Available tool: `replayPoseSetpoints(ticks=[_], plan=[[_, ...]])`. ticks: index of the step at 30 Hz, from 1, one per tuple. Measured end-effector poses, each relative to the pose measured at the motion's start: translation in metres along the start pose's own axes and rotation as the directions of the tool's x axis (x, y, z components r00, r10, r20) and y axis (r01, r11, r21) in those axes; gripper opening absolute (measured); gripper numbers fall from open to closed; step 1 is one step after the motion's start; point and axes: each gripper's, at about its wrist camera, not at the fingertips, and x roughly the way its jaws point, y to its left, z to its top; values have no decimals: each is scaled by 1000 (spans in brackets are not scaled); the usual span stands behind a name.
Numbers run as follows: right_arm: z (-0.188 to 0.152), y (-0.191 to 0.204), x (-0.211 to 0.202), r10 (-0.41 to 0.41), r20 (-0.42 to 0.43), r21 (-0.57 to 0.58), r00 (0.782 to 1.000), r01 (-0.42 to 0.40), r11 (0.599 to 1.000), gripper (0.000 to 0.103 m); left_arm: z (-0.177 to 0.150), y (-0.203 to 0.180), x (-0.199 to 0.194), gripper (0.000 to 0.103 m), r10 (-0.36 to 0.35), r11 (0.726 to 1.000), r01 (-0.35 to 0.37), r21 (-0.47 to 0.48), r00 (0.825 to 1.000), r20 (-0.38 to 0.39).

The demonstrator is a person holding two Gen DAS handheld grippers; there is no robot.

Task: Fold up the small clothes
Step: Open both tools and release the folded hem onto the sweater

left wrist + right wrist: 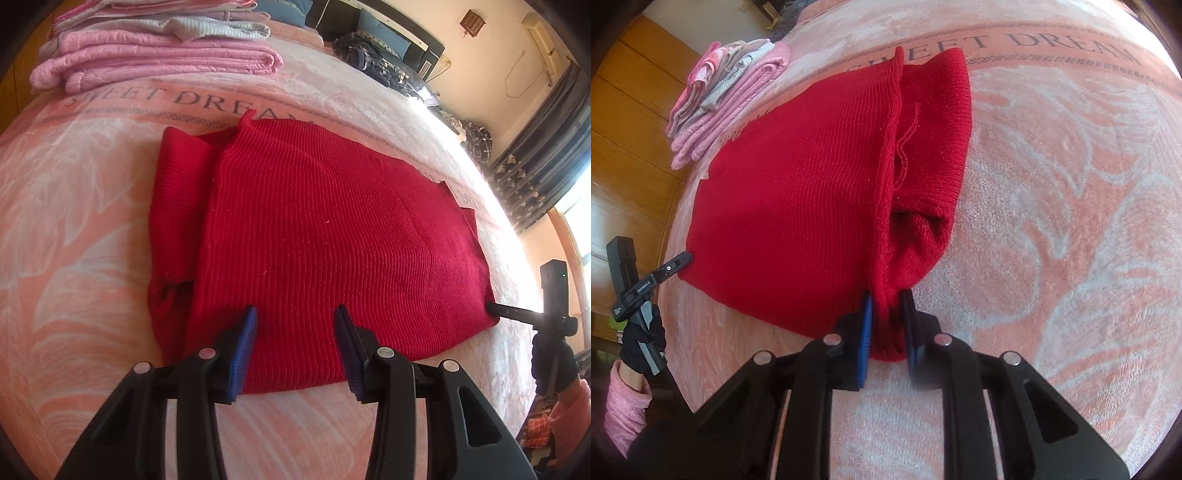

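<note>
A red knit sweater (332, 229) lies partly folded on the pink bedspread, one sleeve layer showing at its left (177, 206). In the left wrist view my left gripper (295, 314) is open, its blue pads (245, 347) wide apart over the sweater's near edge, with nothing pinched. Its tip (681, 260) shows in the right wrist view at the sweater's (798, 192) left corner. My right gripper (886, 299) is shut on a bunched fold of the sweater's near edge. It also appears at the garment's right corner (495, 309).
A stack of folded pink and grey clothes (159, 48) sits at the far side of the bed (731, 96). The bedspread (74, 221) reads "SWEET DREAM". A gloved hand with a pink sleeve (631, 369) holds the left gripper. Dark clothes (373, 55) lie far back.
</note>
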Motion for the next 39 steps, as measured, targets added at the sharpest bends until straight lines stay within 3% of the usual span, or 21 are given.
replayPoseSetpoints(ticks=[4, 11, 15, 18, 21, 25, 35, 39], plan=[[-5, -1, -18, 33, 5, 5, 999, -33, 999, 6, -6, -2, 3, 44, 8, 999, -8, 45, 1000, 2], [-9, -17, -3, -4, -36, 36, 999, 6, 999, 7, -4, 6, 5, 44, -24, 1000, 24, -6, 1000, 1], [-4, -18, -19, 40, -15, 50, 999, -39, 998, 27, 3, 6, -3, 44, -41, 998, 41, -40, 999, 2], [8, -22, -38, 75, 42, 81, 996, -78, 994, 32, 13, -2, -17, 44, -63, 997, 66, -51, 996, 57], [25, -30, -45, 89, 74, 111, 993, -97, 989, 51, 27, -16, -20, 53, -39, 999, 41, -17, 995, 89], [41, -44, -29, 143, 60, 179, 988, -151, 972, 56, 37, -31, -3, 53, -17, 1000, 16, 19, 997, 77], [56, -50, 6, 209, 10, 179, 978, -207, 962, 59, 43, -23, 30, 53, -25, 1000, 25, 0, 999, 40], [62, -41, 13, 166, 18, 159, 986, -167, 973, 48, 44, -20, 31, 53, -37, 999, 37, -10, 999, 33]])
